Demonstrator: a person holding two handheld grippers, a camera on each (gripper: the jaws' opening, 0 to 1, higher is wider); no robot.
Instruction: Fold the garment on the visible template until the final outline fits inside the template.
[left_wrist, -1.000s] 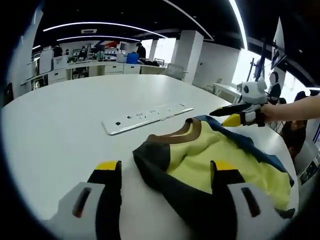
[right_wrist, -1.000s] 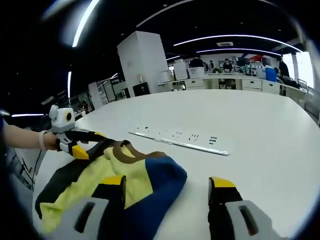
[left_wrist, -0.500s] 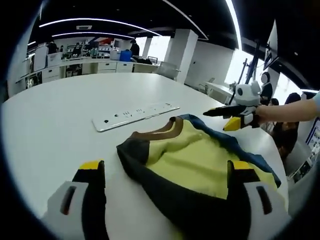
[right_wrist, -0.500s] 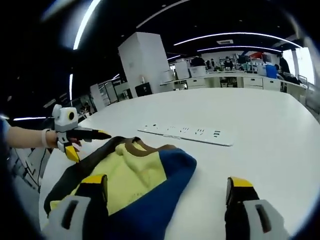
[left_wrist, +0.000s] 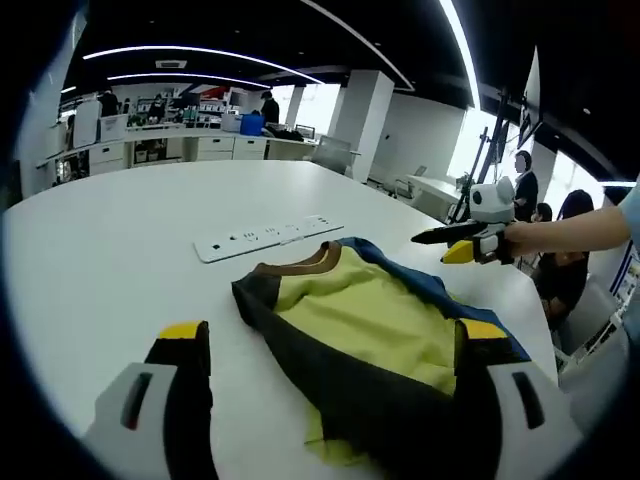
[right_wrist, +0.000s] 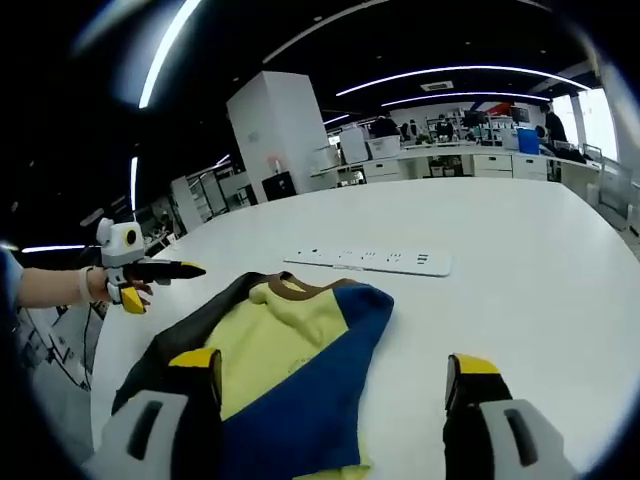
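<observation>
Both grippers hover above the table (left_wrist: 100, 260) with the garment (left_wrist: 370, 330) lying between them, and neither one has cloth in it. In the left gripper view the left gripper (left_wrist: 335, 345) has its jaws spread wide over the near edge of the shirt. In the right gripper view the right gripper (right_wrist: 330, 375) is spread just as wide, one jaw over the blue side, the other over bare table. Across in the left gripper view that right gripper's tips look close together from the side, but its own camera settles it: spread.

The garment sits partly folded, yellow panel up, brown collar (left_wrist: 305, 262) toward the far side, dark sleeve on one flank, blue on the other. The lower hem is bunched and uneven. I can't make out any template outline on the white top, so I can't say how well the shape fits.

My read: this is a pause between folds. The next move calls for picking an edge, likely a side or the loose hem, closing on it cleanly and bringing it over without dragging the whole pile.

A white power strip (right_wrist: 368, 260) lies just beyond the collar, near but not touching. People and desks are far off, well clear.
</observation>
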